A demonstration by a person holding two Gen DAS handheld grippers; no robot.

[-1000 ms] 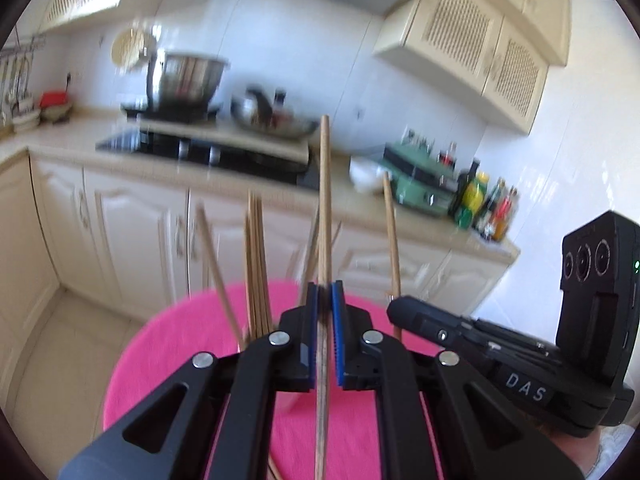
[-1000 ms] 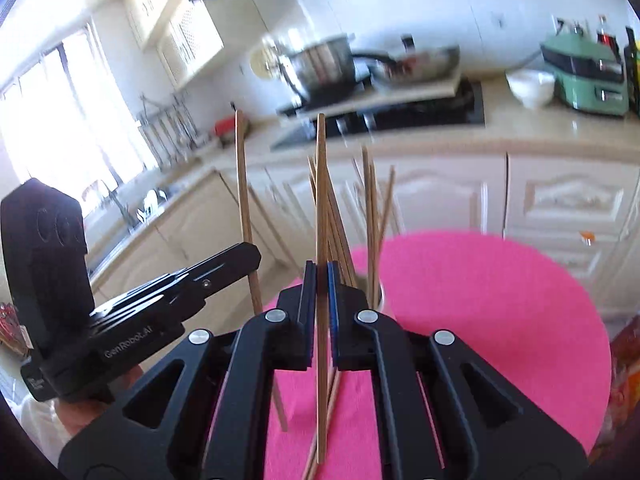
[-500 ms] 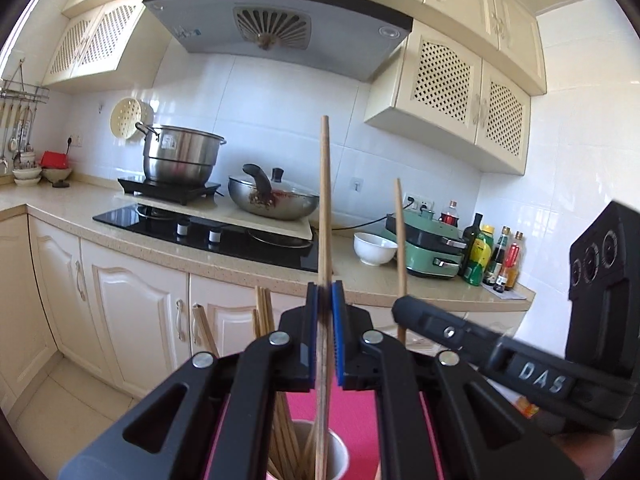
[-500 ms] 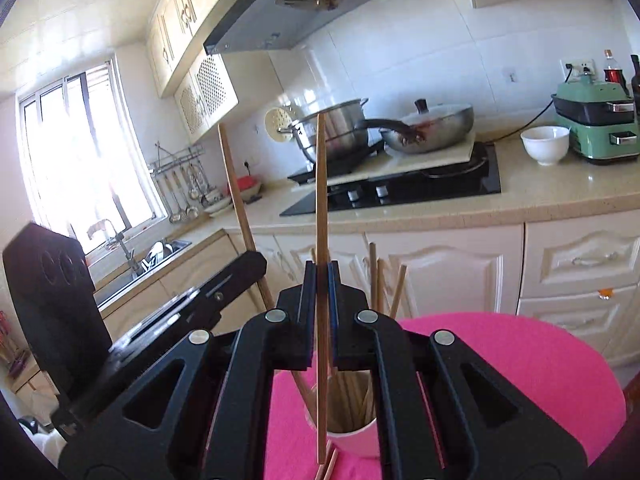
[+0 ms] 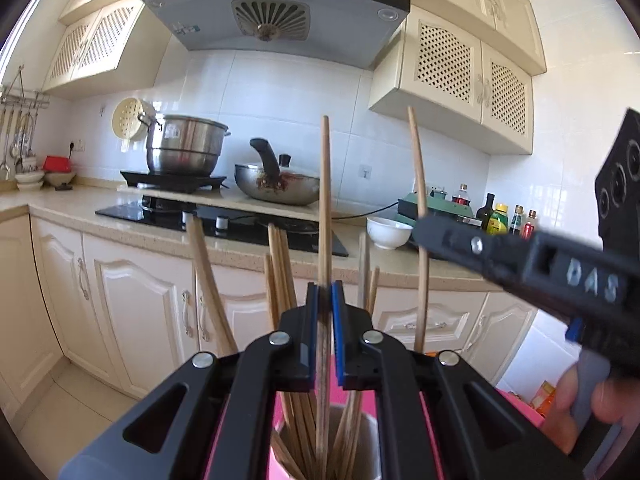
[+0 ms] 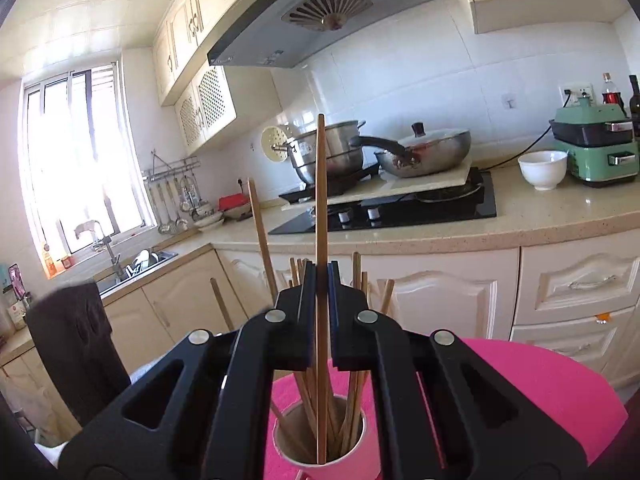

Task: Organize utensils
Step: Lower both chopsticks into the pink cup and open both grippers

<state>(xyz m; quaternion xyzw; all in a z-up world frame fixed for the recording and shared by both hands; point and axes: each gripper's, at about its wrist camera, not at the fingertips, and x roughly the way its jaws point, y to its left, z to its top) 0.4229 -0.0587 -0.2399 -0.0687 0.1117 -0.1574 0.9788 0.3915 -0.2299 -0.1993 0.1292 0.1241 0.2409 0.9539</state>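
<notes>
A paper cup (image 6: 320, 446) with several wooden chopsticks stands on a pink round table (image 6: 540, 384); it also shows in the left wrist view (image 5: 360, 444). My left gripper (image 5: 325, 292) is shut on one upright chopstick (image 5: 325, 200) whose lower end reaches into the cup. My right gripper (image 6: 319, 272) is shut on another upright chopstick (image 6: 321, 184), its lower end inside the cup. The right gripper's body (image 5: 520, 256) with its chopstick (image 5: 418, 184) shows at the right of the left wrist view. The left gripper's body (image 6: 68, 344) shows dark at the left of the right wrist view.
A kitchen counter (image 5: 120, 210) runs behind the table, with a hob, a steel pot (image 5: 184, 144), a pan (image 5: 276, 186), a white bowl (image 6: 542, 168), a green appliance (image 6: 596, 148) and bottles. A sink (image 6: 132, 260) lies under the window.
Both grippers have tilted from looking down at the table to level, then lowered their chopsticks so the lower ends go into the cup. The right gripper's body has come closer.
</notes>
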